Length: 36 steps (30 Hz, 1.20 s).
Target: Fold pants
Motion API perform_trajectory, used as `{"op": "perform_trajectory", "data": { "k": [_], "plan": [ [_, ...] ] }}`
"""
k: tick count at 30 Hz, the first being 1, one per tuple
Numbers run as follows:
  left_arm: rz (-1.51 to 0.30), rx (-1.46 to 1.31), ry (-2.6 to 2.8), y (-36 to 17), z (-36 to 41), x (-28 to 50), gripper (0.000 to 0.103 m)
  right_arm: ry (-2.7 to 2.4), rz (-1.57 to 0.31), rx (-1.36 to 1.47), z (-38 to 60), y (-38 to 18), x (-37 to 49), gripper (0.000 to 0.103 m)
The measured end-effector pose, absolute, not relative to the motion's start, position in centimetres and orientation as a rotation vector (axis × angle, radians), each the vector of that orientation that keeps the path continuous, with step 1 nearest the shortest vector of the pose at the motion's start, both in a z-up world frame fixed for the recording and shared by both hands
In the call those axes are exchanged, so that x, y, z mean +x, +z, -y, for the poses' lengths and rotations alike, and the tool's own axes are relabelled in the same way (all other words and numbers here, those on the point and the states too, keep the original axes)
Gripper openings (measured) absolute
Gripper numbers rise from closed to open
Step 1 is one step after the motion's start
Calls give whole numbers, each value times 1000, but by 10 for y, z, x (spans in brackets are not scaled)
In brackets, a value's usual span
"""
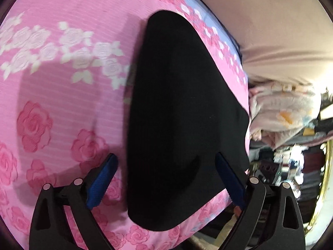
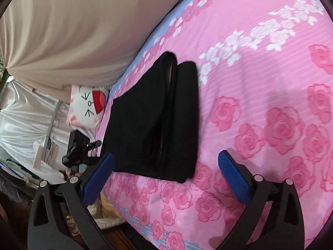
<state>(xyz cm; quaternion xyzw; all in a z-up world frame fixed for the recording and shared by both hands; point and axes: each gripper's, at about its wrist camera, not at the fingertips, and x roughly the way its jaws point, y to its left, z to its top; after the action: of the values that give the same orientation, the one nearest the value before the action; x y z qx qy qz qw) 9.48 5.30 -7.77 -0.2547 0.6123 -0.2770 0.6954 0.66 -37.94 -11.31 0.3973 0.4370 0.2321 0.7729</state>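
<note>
The black folded pants [image 1: 183,114] lie on the pink rose-printed bed sheet [image 1: 62,114], near its blue-banded edge. In the left wrist view they are a featureless dark mass with their folds lost. The right wrist view shows the layered legs [image 2: 158,120] and a cartoon-face pillow [image 2: 89,104] beside them. The left tool [image 1: 166,179] and right tool [image 2: 166,177] are both spread wide, gripping nothing.

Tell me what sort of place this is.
Most likely a bedroom at home. The black pants lie on a bed under a pink rose-print sheet, a cartoon-face pillow sits at the bed's edge, and beige curtains hang alongside.
</note>
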Motion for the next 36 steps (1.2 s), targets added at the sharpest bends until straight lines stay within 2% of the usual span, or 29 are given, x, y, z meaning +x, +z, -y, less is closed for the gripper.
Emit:
{"op": "perform_trajectory", "data": {
  "k": [8,10,18,29,30,31,32,33,35,36],
  "plan": [
    [-1412,-500,-644,-77,-24,108,92,574,-1011,804,360,-110,26,98],
    [-1416,-498,-665,-78,-20,110,97,580,-1025,784,354,-109,32,98],
    [-1403,-366,-589,-76,0,109,97,582,-1050,744,337,-106,47,98],
    [-1256,-183,-568,-76,35,87,97,549,-1000,665,312,-104,55,98],
    [-1248,-181,-571,-76,34,87,96,535,-991,649,311,-103,54,90],
    [-1241,-179,-560,-75,33,86,87,505,-987,636,312,-104,53,70],
    [-1229,-171,-539,-74,30,85,75,482,-991,632,312,-104,52,60],
    [-1227,-180,-546,-73,28,85,70,475,-989,649,315,-106,52,52],
    [-1220,-205,-557,-72,24,85,58,467,-972,665,317,-106,48,46],
    [-1212,-198,-555,-70,26,83,55,457,-964,643,314,-103,46,44]
  ]
}}
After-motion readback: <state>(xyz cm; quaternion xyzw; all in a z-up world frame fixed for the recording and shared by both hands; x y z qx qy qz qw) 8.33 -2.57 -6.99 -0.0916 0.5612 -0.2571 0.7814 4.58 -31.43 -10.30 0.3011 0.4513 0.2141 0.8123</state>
